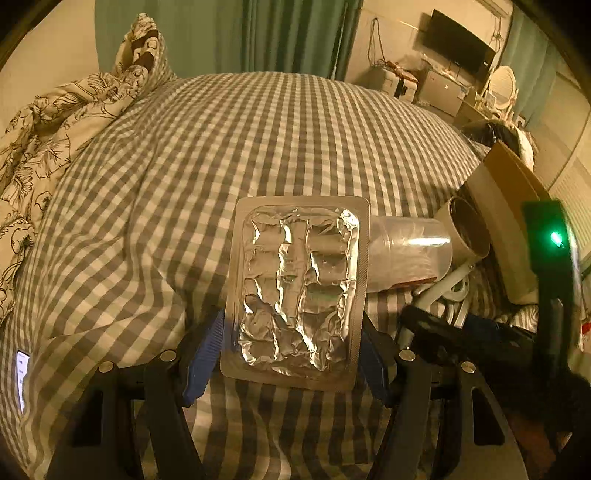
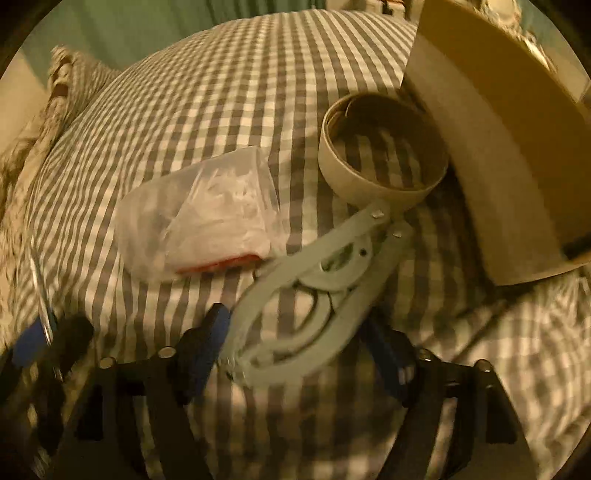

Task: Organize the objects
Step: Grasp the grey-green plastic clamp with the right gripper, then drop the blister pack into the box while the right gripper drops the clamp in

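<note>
Left wrist view: bed (image 1: pixel 155 177) under grey checked cover, floral quilt (image 1: pixel 55 122) at left, green curtain (image 1: pixel 295 33) behind, TV (image 1: pixel 458 44) on far wall. Left tongs (image 1: pixel 291 354) clamped on foil pill pack (image 1: pixel 299 291), held upright above cover. Right wrist view, blurred: right tongs (image 2: pixel 295 343) closed around pale plastic clip (image 2: pixel 314 288); tape roll (image 2: pixel 384 166) touching clip tip, plastic bag (image 2: pixel 199 214) just left, cardboard box (image 2: pixel 498 147) right.

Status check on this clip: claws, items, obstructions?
Left claw shut on blister pack. Right claw around the pale clip, grip unclear. Tape roll, box close ahead.
</note>
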Demonstrator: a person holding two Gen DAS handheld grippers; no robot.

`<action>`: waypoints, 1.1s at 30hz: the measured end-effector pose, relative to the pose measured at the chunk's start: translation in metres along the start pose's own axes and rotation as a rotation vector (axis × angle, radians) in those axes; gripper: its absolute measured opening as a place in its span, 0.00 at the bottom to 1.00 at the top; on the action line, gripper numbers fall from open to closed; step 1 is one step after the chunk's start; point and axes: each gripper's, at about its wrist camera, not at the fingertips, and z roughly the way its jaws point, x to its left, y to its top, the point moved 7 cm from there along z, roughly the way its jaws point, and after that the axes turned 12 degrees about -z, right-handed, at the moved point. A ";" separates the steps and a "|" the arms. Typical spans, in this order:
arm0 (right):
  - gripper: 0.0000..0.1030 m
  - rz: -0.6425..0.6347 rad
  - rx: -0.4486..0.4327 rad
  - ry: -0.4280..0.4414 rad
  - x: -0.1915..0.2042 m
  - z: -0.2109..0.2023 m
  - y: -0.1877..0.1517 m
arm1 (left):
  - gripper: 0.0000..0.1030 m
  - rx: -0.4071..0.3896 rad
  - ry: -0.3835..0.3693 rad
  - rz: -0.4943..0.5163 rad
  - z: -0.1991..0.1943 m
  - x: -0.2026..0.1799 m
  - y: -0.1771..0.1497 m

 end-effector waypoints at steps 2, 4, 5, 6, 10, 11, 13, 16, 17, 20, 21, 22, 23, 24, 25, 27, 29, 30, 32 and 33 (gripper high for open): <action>0.79 0.000 0.015 -0.022 0.000 0.012 0.002 | 0.67 0.013 -0.001 -0.007 0.003 0.003 -0.001; 0.79 -0.020 0.023 -0.044 0.002 0.017 0.000 | 0.67 0.020 -0.003 -0.018 0.005 0.006 -0.002; 0.79 -0.035 0.018 -0.055 0.004 0.017 0.000 | 0.67 0.021 -0.005 -0.019 0.005 0.006 -0.004; 0.77 -0.048 0.014 -0.063 0.005 0.015 -0.001 | 0.67 0.021 -0.005 -0.020 0.004 0.007 -0.004; 0.60 -0.088 -0.018 -0.096 0.008 0.000 -0.010 | 0.67 0.010 -0.029 -0.019 -0.001 0.006 -0.004; 0.55 -0.101 -0.026 -0.107 0.010 -0.004 -0.012 | 0.67 0.009 -0.037 -0.022 -0.003 0.006 -0.005; 0.23 -0.149 -0.040 -0.122 0.017 -0.015 -0.018 | 0.67 0.008 -0.047 -0.028 -0.007 0.006 -0.008; 0.10 -0.215 -0.064 -0.158 0.026 -0.032 -0.026 | 0.67 -0.003 -0.051 -0.033 -0.016 0.005 -0.011; 0.10 -0.220 -0.066 -0.155 0.028 -0.035 -0.028 | 0.67 -0.009 -0.049 -0.033 -0.019 0.005 -0.012; 0.09 -0.210 -0.083 -0.125 0.028 -0.049 -0.035 | 0.67 -0.021 -0.048 -0.027 -0.030 0.003 -0.017; 0.09 -0.203 -0.095 -0.121 0.025 -0.054 -0.039 | 0.67 -0.025 -0.042 -0.021 -0.033 0.002 -0.019; 0.09 -0.198 -0.110 -0.113 0.026 -0.059 -0.039 | 0.67 -0.031 -0.035 -0.013 -0.037 0.001 -0.021; 0.09 -0.193 -0.121 -0.109 0.029 -0.064 -0.037 | 0.67 -0.035 -0.034 -0.010 -0.040 0.000 -0.022; 0.09 -0.190 -0.134 -0.103 0.028 -0.071 -0.040 | 0.67 -0.039 -0.033 -0.007 -0.043 -0.001 -0.023; 0.09 -0.189 -0.146 -0.099 0.029 -0.076 -0.041 | 0.67 -0.042 -0.031 -0.003 -0.048 -0.002 -0.025; 0.09 -0.190 -0.175 -0.096 0.026 -0.089 -0.039 | 0.67 -0.054 -0.028 0.001 -0.057 -0.005 -0.026; 0.09 -0.182 -0.210 -0.082 0.020 -0.105 -0.037 | 0.67 -0.066 -0.028 0.007 -0.065 -0.010 -0.026; 0.09 -0.176 -0.229 -0.069 0.018 -0.115 -0.039 | 0.67 -0.074 -0.031 0.010 -0.071 -0.015 -0.025; 0.09 -0.173 -0.272 -0.057 0.011 -0.137 -0.041 | 0.67 -0.092 -0.045 0.019 -0.082 -0.024 -0.023; 0.09 -0.173 -0.295 -0.058 0.009 -0.146 -0.039 | 0.67 -0.103 -0.050 0.024 -0.088 -0.029 -0.021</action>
